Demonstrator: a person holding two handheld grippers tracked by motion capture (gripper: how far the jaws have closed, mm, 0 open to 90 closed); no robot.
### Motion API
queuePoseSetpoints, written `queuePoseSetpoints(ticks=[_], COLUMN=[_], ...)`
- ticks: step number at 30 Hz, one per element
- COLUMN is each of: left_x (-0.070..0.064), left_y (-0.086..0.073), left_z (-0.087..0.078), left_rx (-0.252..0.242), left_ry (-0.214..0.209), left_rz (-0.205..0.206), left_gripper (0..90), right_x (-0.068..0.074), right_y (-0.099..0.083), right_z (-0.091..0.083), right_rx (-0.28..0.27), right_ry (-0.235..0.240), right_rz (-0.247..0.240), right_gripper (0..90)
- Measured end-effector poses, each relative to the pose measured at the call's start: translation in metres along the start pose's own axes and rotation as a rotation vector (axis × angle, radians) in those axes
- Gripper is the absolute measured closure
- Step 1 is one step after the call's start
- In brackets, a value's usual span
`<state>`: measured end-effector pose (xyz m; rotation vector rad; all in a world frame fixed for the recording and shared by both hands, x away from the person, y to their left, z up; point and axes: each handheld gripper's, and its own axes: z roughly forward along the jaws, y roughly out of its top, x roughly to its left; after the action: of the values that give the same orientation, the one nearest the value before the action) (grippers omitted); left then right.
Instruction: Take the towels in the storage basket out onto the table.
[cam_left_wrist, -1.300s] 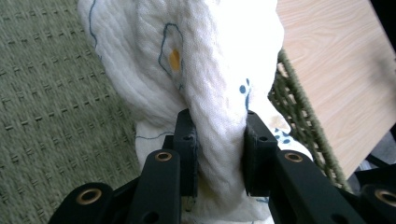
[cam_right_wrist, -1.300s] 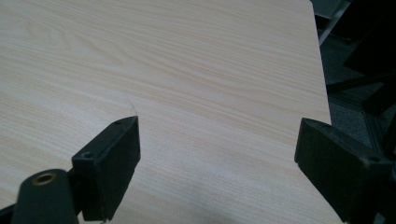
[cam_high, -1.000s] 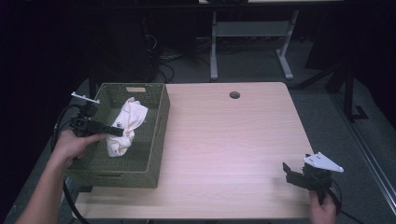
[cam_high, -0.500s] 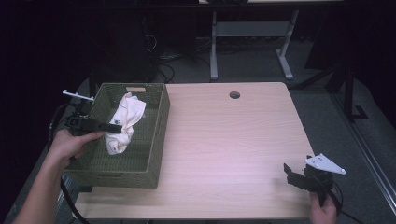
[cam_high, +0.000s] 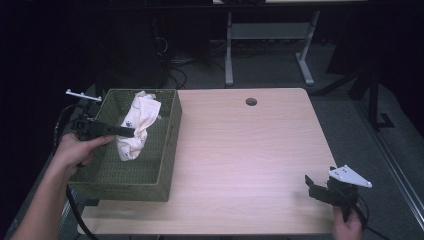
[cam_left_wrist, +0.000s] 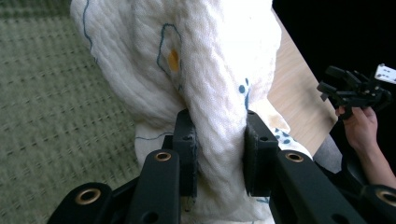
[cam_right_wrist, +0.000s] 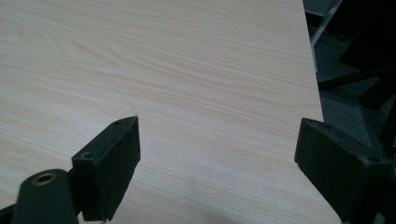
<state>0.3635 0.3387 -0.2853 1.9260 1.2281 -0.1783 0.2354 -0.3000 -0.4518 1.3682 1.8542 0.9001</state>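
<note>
Lifted higher and drawn toward the far end since the frame a second ago, a white cloth (cam_high: 136, 125) now hangs over the green mesh basket (cam_high: 167, 155) at the left side of the wooden table (cam_high: 250, 160), its top bunched above the far rim and its lower end dangling inside. The left gripper (cam_high: 131, 132), held by the person's left hand (cam_high: 75, 150), has its jaws clamped on a thick fold of the cloth; the left gripper view shows the quilted fabric, printed with small blue and yellow motifs, pinched between the two black pads (cam_left_wrist: 187, 149). At the near right corner of the table, the right gripper (cam_high: 320, 187) waits with its jaws wide apart above bare wood, nothing between them, in the person's right hand (cam_high: 347, 227).

The step in hand looks to be taking the cloth out of the basket. To do it well, the lift should carry on straight upward until the hanging tail clears the basket's right wall before any sideways move toward the open table, since a dragging end could catch the mesh and tip or pull the basket. The grip sits on a bunched fold, so a steady, unhurried carry would guard against the fabric slipping free.
</note>
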Motion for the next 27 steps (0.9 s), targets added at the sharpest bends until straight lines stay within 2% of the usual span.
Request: queuePoseSetpoints(ticks=[11, 14, 27], left_x=[-0.027, -0.035, -0.057], left_y=[0.018, 0.021, 0.031], left_z=[0.016, 0.025, 0.062], left_rx=[0.008, 0.023, 0.069], left_ry=[-0.05, -0.065, -0.112], left_rz=[0.055, 0.076, 0.116], left_gripper=[70.3, 70.3, 70.3], right_x=[-0.003, -0.004, -0.005], right_y=[0.0, -0.001, -0.001], right_z=[-0.002, -0.002, -0.005], right_rx=[-0.005, -0.005, -0.017], right_ry=[-0.005, -0.005, -0.006], right_rz=[0.004, 0.007, 0.021], right_gripper=[13.9, 13.9, 13.9])
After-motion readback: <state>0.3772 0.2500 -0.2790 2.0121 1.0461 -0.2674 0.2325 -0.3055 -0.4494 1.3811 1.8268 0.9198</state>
